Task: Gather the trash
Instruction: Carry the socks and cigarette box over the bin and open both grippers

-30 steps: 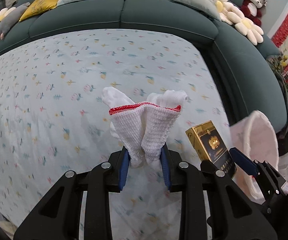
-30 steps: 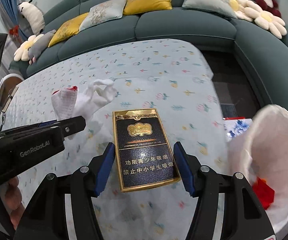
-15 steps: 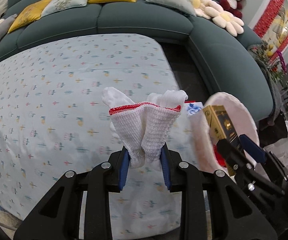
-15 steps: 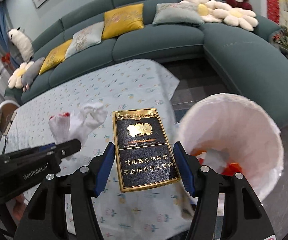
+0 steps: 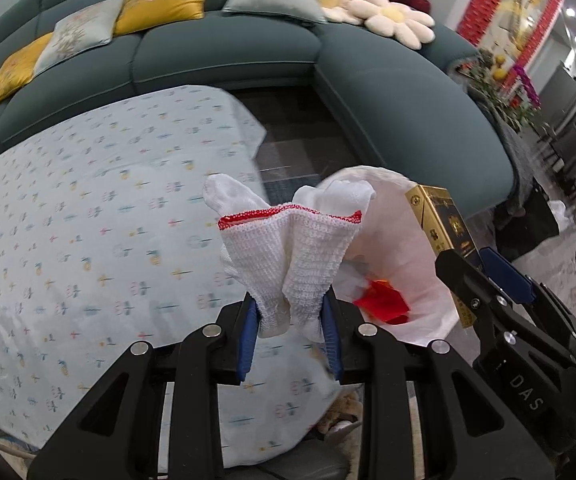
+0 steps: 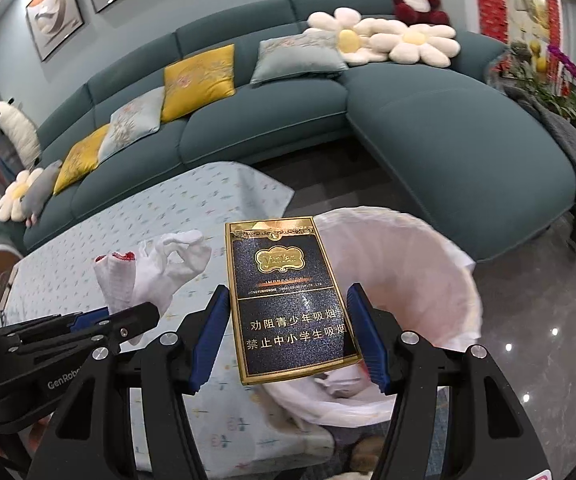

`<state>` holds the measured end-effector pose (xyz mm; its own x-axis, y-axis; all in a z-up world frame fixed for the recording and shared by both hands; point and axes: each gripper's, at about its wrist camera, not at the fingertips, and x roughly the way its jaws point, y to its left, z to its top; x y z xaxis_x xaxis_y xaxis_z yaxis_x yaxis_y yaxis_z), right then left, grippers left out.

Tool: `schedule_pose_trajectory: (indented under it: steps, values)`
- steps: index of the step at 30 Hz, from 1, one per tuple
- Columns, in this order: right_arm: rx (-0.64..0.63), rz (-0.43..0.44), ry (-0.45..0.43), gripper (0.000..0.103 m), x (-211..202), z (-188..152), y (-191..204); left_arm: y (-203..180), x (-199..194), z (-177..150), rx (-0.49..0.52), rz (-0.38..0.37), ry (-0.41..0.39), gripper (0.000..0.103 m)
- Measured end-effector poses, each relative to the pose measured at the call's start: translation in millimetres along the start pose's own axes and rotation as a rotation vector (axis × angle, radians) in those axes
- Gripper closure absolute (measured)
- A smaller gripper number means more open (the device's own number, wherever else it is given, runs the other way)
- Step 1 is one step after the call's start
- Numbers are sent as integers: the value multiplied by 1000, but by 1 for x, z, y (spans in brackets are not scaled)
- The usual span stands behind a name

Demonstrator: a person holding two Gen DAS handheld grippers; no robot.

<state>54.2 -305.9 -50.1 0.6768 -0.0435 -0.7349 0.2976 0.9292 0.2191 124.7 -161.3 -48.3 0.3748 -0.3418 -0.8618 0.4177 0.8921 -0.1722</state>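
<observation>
My left gripper point(image 5: 289, 332) is clamped on a bunched white knit glove point(image 5: 288, 256) with a red-trimmed cuff. My right gripper point(image 6: 288, 332) pinches a black-and-gold cigarette pack point(image 6: 288, 300) by its long edges. Both loads hang over the corner of the floral tablecloth point(image 5: 88, 240), the pack in front of the white-lined trash bin point(image 6: 427, 280), where a red scrap point(image 5: 383, 304) lies. A teal sofa point(image 6: 447, 140) curves behind.
</observation>
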Motion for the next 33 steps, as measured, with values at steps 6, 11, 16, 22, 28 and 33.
schedule_pose_trajectory:
  steps: [6,11,16,22,28,33]
  values:
    - [40,-29,-14,45,-5,0,-27,-25,7,5,37,-26,8,75]
    - [59,-45,-17,45,-6,-1,-42,-41,16,8,60,-42,20,75]
    - [73,-55,-19,45,-5,0,-52,-53,24,12,79,-57,27,72]
    - [85,-62,-20,45,-2,4,-59,-57,31,18,70,-56,25,58]
    - [79,-61,-23,45,2,7,-60,-56,33,19,50,-50,22,53]
    - [78,-57,-19,45,6,9,-59,-49,32,18,39,-43,17,52]
